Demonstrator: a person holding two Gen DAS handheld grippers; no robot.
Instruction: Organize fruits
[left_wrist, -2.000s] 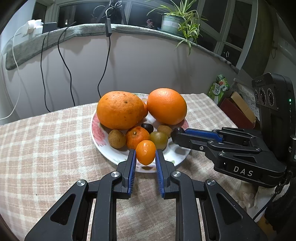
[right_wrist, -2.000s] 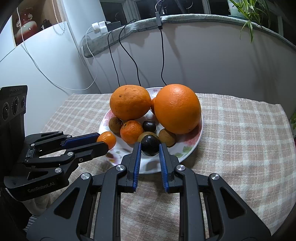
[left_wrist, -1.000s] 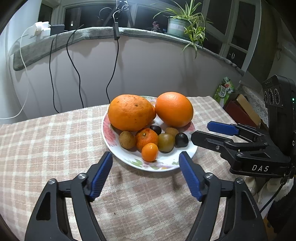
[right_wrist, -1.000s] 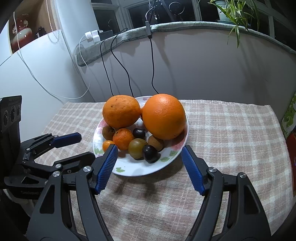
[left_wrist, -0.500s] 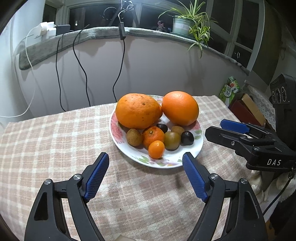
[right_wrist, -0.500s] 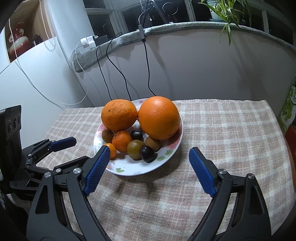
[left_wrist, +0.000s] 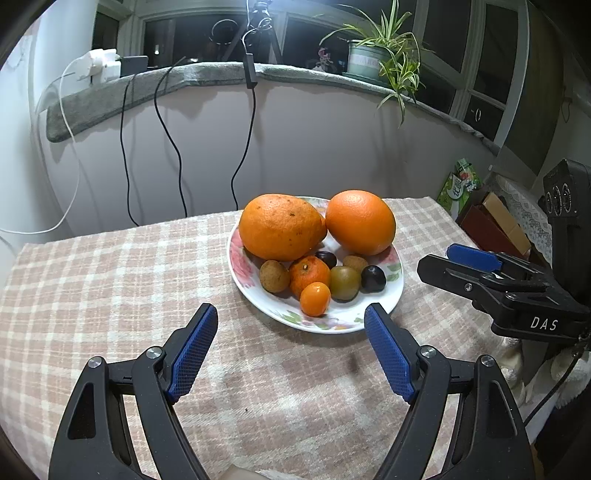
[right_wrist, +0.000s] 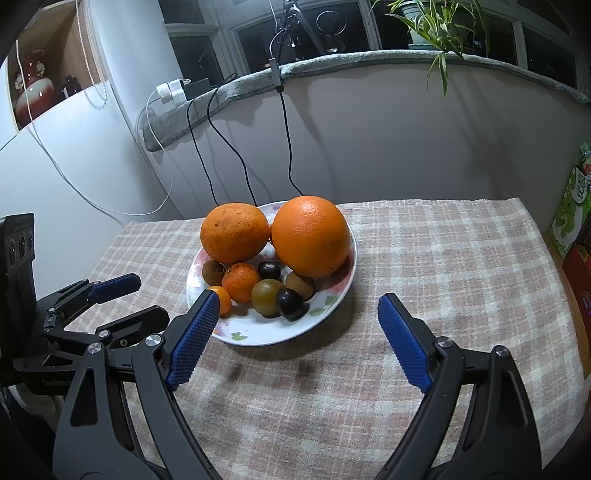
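A white flowered plate (left_wrist: 384, 308) (right_wrist: 332, 295) on the checked cloth holds two big oranges (left_wrist: 280, 227) (right_wrist: 310, 236), a mandarin (left_wrist: 309, 271), a small kumquat (left_wrist: 315, 299) (right_wrist: 223, 295), a green-brown fruit (left_wrist: 345, 282) (right_wrist: 267, 295), dark plums (left_wrist: 373, 278) (right_wrist: 290, 299) and brown longans (left_wrist: 274, 276). My left gripper (left_wrist: 290, 314) is open and empty, just short of the plate's near rim. My right gripper (right_wrist: 295, 302) is open and empty, at the plate's near rim. Each gripper shows in the other's view (left_wrist: 461, 262) (right_wrist: 122, 297).
The table (left_wrist: 110, 277) is covered with a pink checked cloth. Black cables (left_wrist: 173, 144) hang down the wall behind. A potted spider plant (left_wrist: 373, 55) stands on the ledge. Boxes and a green carton (left_wrist: 460, 184) stand off the table's right edge.
Both grippers let go of their small fruits, which now lie on the plate, opened wide, and pulled back and up from the plate.
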